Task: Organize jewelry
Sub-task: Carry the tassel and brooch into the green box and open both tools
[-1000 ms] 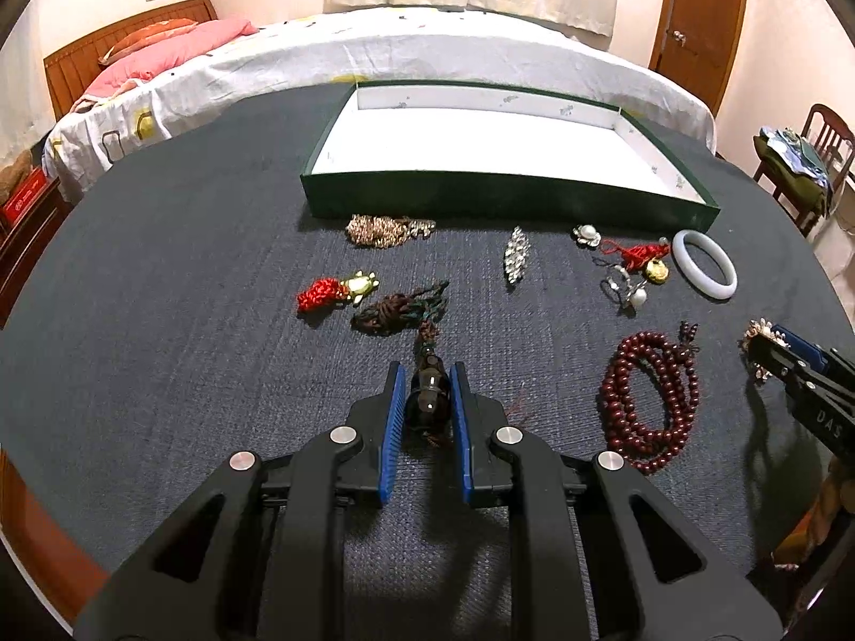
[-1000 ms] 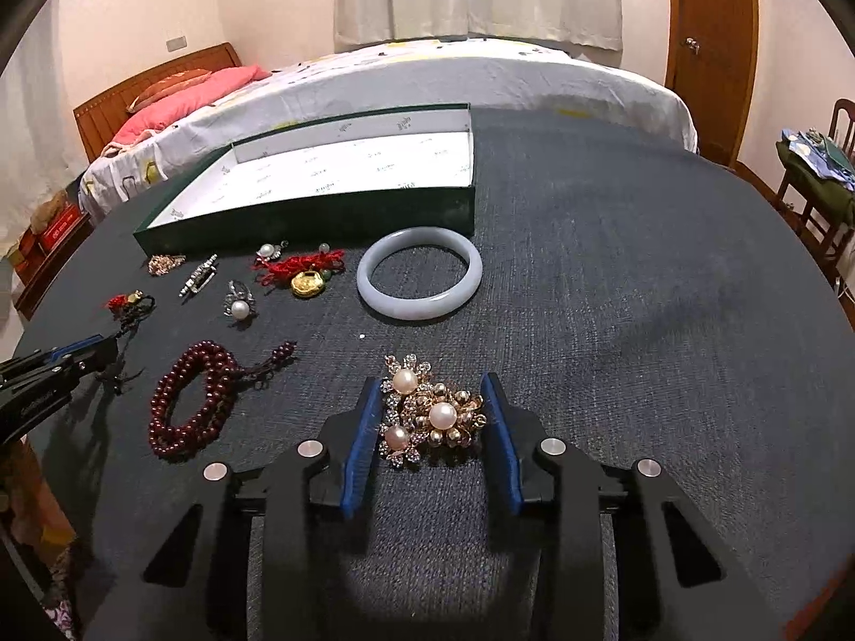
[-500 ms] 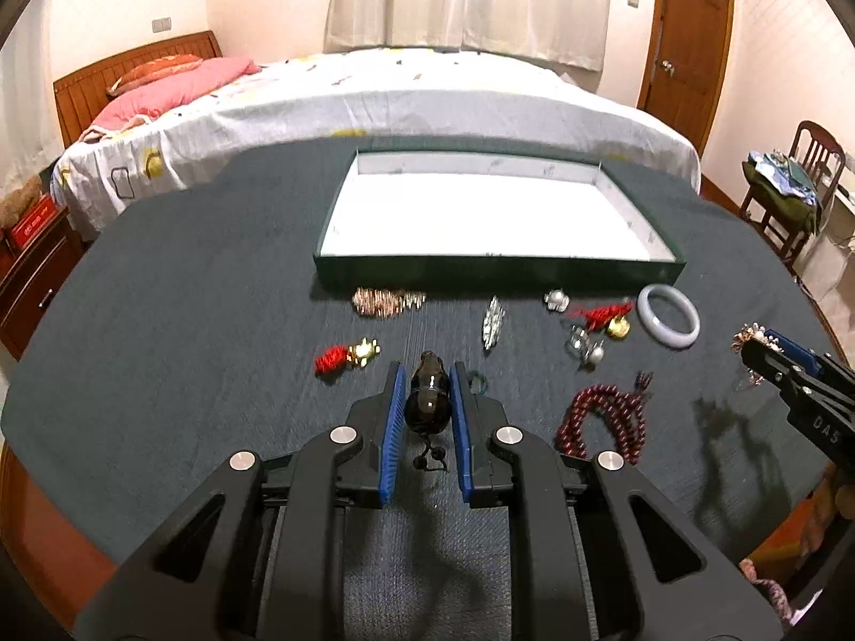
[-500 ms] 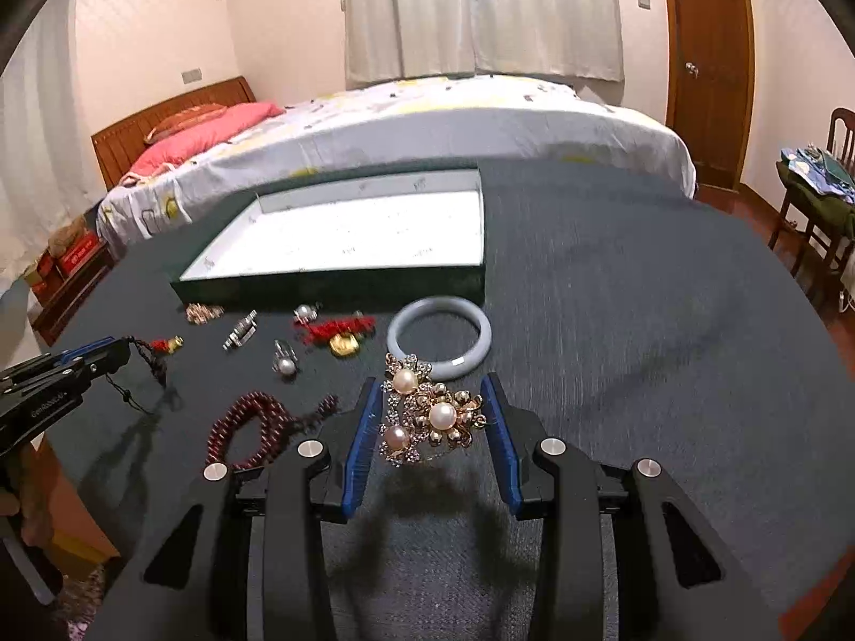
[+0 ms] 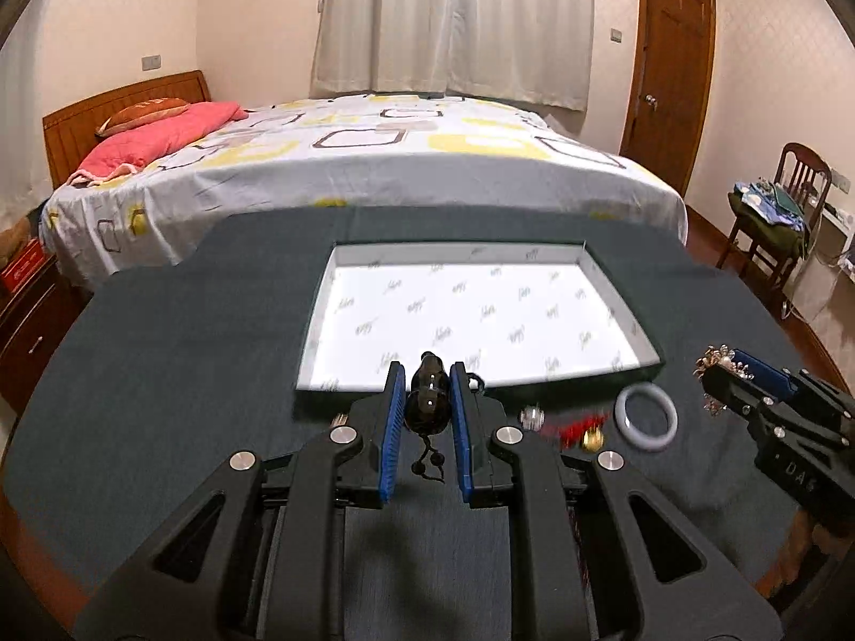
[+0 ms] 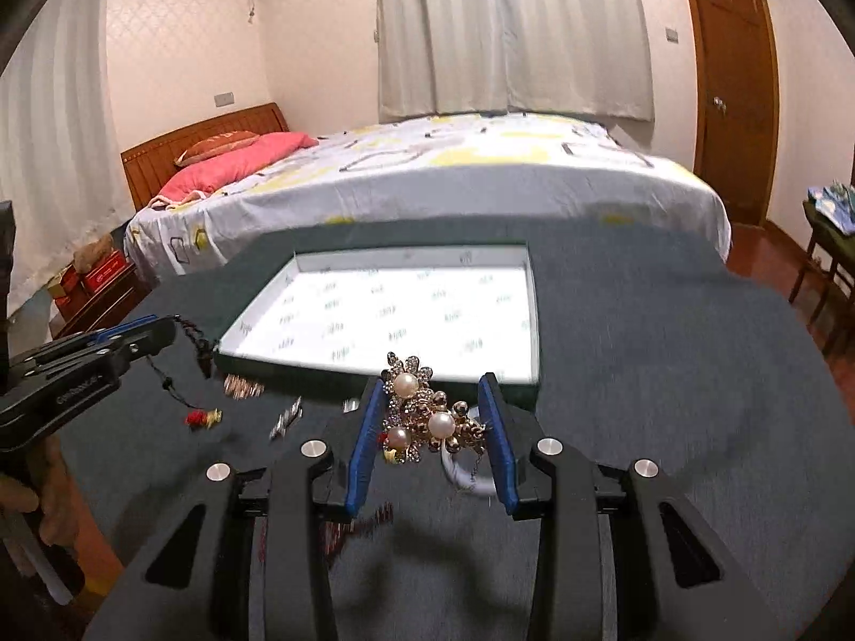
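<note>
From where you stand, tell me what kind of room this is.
Most likely a home bedroom: a made bed with a pink pillow and wooden headboard, curtains behind it, and a wooden door to the right.

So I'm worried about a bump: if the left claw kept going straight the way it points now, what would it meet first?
Probably the white-lined tray: the left claw, shut on a dark gourd pendant, aims at its near wall or floor. Depth is unclear; nothing else shows in that line.
</note>
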`<control>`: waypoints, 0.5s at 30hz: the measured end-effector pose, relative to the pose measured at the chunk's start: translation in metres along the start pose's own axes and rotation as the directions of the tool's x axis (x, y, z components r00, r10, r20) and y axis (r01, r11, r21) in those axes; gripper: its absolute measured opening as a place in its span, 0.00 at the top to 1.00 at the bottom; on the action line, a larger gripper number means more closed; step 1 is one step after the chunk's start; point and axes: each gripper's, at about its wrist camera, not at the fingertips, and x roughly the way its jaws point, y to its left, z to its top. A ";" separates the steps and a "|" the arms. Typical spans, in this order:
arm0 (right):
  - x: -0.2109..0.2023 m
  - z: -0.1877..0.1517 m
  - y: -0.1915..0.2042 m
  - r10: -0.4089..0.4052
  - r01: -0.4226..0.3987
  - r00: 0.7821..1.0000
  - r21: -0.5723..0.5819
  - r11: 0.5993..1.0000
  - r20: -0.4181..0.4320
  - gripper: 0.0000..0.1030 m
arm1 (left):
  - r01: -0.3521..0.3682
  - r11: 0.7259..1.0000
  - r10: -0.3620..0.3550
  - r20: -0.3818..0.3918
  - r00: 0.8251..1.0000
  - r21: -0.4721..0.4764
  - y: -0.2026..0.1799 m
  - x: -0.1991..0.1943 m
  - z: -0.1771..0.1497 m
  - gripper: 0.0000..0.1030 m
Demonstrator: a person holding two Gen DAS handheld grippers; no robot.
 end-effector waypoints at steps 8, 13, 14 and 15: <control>0.044 0.029 0.000 -0.010 0.010 1.000 -0.002 1.000 0.009 0.64 | 0.005 1.000 -0.005 0.000 1.000 0.001 -0.005 0.058 0.032 0.84; 0.082 0.040 -0.006 -0.032 0.032 0.999 0.011 0.999 -0.025 0.64 | 0.000 1.000 0.000 -0.013 1.000 -0.001 -0.004 0.092 0.042 0.84; 0.086 0.039 -0.008 -0.034 0.035 0.999 0.012 0.999 -0.034 0.64 | 0.000 1.000 0.000 -0.022 1.000 0.000 -0.005 0.099 0.042 0.84; 0.095 0.038 -0.010 -0.037 0.038 0.998 0.014 0.999 -0.053 0.64 | -0.002 1.000 0.002 -0.038 0.999 0.004 -0.005 0.108 0.041 0.84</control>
